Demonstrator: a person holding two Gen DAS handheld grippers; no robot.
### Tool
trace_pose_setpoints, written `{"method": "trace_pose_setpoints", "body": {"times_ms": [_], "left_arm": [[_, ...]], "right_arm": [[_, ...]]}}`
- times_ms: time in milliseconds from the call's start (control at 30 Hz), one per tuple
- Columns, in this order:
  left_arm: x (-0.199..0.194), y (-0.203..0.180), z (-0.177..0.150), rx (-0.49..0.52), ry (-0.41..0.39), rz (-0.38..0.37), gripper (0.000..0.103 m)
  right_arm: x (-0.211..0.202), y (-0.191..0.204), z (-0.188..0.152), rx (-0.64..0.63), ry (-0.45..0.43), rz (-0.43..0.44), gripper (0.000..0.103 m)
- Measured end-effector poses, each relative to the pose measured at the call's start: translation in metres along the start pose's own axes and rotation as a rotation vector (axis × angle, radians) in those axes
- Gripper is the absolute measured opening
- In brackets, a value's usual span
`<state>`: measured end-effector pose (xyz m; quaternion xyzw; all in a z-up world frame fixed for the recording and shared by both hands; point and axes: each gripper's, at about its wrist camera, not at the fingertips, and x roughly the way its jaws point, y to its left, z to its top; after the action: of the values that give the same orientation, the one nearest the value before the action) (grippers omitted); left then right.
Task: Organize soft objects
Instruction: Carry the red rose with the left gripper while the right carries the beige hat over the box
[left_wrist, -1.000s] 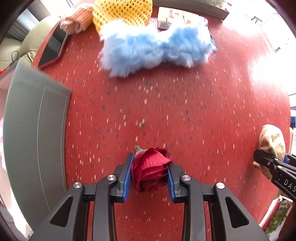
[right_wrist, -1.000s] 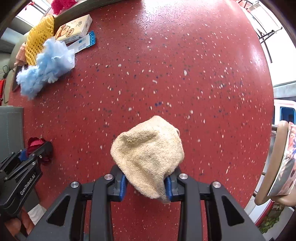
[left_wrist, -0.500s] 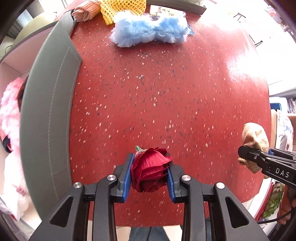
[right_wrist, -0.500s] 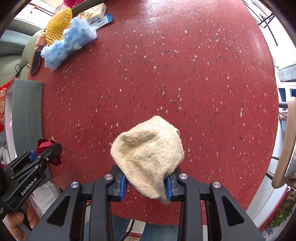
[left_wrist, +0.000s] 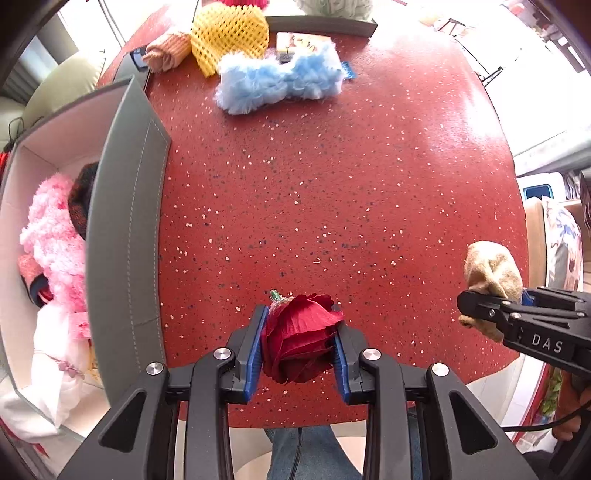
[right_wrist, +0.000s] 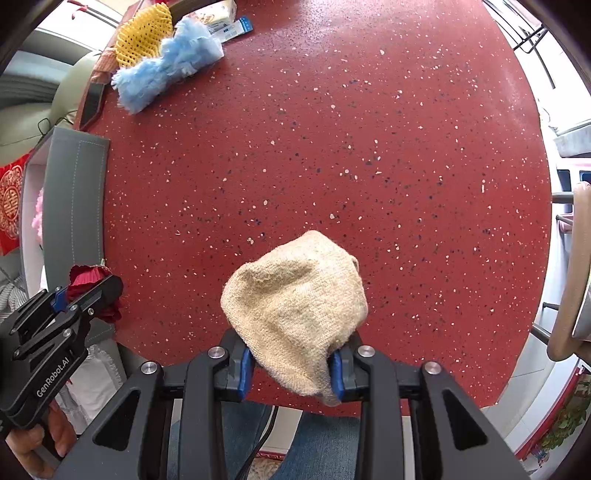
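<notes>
In the left wrist view, we have the left gripper (left_wrist: 299, 343) closed on the red fabric rose (left_wrist: 301, 338), its blue pads pressing the bloom from both sides above the near edge of the red table (left_wrist: 332, 177). We judge the rose light and easily crushed; the petals give under the pads, so holding across the full bloom, as here, seems safer than pinching a single petal. The grey box (left_wrist: 125, 229), our landmark, stands just left of the rose with pink fluffy items inside. Against the frame a second ago, much more of the box's inside shows, and the blue fluffy piece (left_wrist: 280, 81) sits farther off beyond the box's far corner.

In the right wrist view, the right gripper (right_wrist: 291, 363) clamps the beige knitted cloth (right_wrist: 295, 310), which bulges over the fingers, well right of the box (right_wrist: 79, 199). We judge it limp, light and grippy, best held at a bunched fold. Compared with a second ago, the table's near edge now appears below the cloth and the box has come into view.
</notes>
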<state>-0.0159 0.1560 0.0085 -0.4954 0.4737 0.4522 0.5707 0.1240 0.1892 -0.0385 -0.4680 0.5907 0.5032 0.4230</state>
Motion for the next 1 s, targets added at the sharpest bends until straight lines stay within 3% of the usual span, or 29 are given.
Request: {"method": "trace_pose_setpoints", "body": {"times_ms": [333, 1000], "left_arm": [[-0.025, 0.002, 0.009, 0.035, -0.055, 0.016, 0.033], [-0.054, 0.016, 0.013, 0.007, -0.143, 0.025, 0.033]], "right_arm": [[-0.043, -0.014, -0.003, -0.012, -0.059, 0.004, 0.035], [-0.085, -0.003, -0.008, -0.081, -0.141, -0.030, 0.035]]}}
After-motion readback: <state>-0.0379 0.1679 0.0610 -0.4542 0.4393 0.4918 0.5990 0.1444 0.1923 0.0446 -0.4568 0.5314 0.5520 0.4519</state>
